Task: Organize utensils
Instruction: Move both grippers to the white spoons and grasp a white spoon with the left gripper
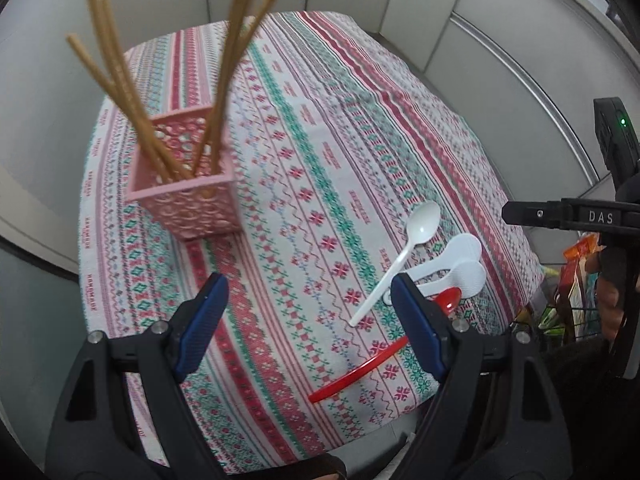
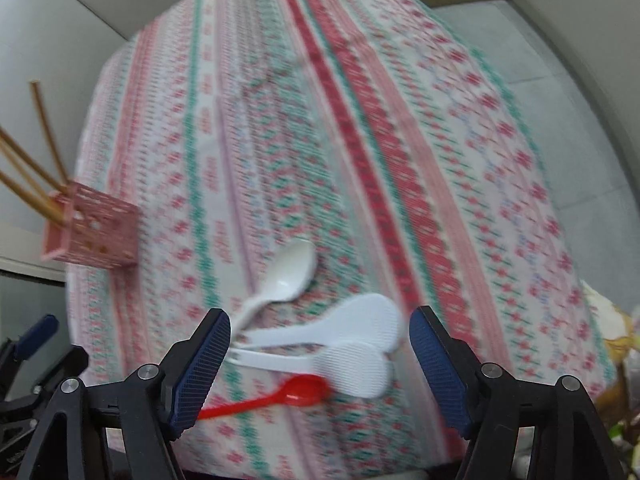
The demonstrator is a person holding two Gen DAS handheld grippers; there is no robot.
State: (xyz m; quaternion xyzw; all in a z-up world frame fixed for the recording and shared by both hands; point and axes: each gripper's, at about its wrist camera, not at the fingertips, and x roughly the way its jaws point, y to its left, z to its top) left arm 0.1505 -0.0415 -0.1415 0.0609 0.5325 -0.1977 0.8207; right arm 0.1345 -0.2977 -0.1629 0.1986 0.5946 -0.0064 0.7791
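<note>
The right tongs (image 2: 320, 364) are spread wide and hold nothing, hovering just above the cluster of spoons; the left tongs (image 1: 308, 328) are also wide and empty, poised over the patterned tabletop (image 1: 304, 120) on the near side of the pink basket (image 1: 188, 196). That basket, already bristling with wooden chopsticks (image 1: 116, 92), is the landmark: the loose utensils all lie well to the right of it, toward the tabletop's near right edge.

Nearest the basket is the slim white spoon (image 2: 286, 276), bowl up and handle pointing toward the person. Just beyond it from the basket lie two white rice paddles (image 2: 360, 340), stacked so one overlaps the other, and the red spoon (image 2: 304, 390) sits touching the lower paddle's head, farthest toward the edge.

The step in hand looks like a first pick from this cluster with the right tongs. To do it well, choose one piece that lies free, probably the slim white spoon or the red one, rather than biting into the overlapped paddles, where both may lift or one may skid off. Bring the jaws astride the handle, across its width, low enough to catch thin plastic lying flat on cloth, and close gently so the cloth does not bunch. The right view is blurred, so settling the tongs before closing seems wise
</note>
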